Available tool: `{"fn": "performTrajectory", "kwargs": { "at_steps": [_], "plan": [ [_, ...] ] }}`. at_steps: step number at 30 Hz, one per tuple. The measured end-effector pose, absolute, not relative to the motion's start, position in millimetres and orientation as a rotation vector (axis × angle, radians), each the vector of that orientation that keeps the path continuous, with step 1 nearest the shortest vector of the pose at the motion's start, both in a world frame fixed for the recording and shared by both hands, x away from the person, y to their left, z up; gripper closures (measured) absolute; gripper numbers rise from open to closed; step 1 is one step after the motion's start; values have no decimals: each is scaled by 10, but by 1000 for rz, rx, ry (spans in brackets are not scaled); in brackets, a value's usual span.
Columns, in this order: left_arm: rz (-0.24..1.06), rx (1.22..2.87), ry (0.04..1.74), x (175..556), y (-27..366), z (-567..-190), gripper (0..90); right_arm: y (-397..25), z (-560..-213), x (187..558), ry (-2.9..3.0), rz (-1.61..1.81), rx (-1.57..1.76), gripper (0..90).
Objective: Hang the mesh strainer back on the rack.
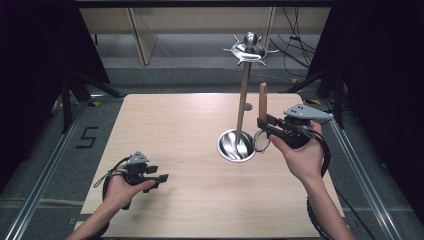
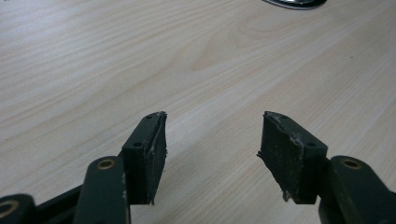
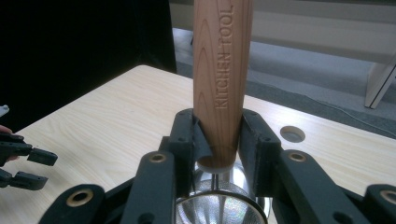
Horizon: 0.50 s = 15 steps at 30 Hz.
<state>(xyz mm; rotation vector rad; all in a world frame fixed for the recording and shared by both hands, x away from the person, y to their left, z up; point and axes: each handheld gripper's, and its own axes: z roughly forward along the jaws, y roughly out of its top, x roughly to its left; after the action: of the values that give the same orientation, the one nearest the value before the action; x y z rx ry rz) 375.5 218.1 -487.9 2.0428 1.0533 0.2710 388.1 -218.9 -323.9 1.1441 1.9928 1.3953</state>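
On the right side of the bench (image 1: 165, 130), we see the right gripper (image 1: 263, 123) held up in the person's right hand (image 1: 300, 155), its jaws clamped on the lower end of a wooden handle (image 1: 262, 102) that stands upright above them. From the right gripper view, that handle (image 3: 222, 79) rises between the two black jaws and carries the engraved words "KITCHEN TOOL"; just below the jaws we make out a thin metal stem leading down into a shiny metal strainer head (image 3: 217, 207), which in the high view hangs as a small round ring (image 1: 261, 141) under the gripper. Just beside it, toward the bench's middle, stands a metal utensil stand (image 1: 243, 95) with a round dish-like base (image 1: 236, 145), a slim upright pole and a hooked crown (image 1: 249, 51) at the top; the strainer ring sits close to the base's right rim, though we cannot tell whether they touch. Near the front left of the bench, well apart from the stand, the left gripper (image 1: 161, 177) rests low in the person's left hand (image 1: 122, 190). In the left gripper view its jaws stand apart with nothing between them, their worn pads (image 2: 158, 154) over bare wood, and the stand's base edge (image 2: 294, 3) peeks in at the top.
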Motion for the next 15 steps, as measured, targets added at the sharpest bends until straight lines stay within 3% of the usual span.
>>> {"fn": "performTrajectory", "kwargs": {
  "at_steps": [15],
  "plan": [
    [266,2041,1051,3760,2181,-4883,400,-2226,-3165,3910,1965,1394,1083,691]
  ]
}}
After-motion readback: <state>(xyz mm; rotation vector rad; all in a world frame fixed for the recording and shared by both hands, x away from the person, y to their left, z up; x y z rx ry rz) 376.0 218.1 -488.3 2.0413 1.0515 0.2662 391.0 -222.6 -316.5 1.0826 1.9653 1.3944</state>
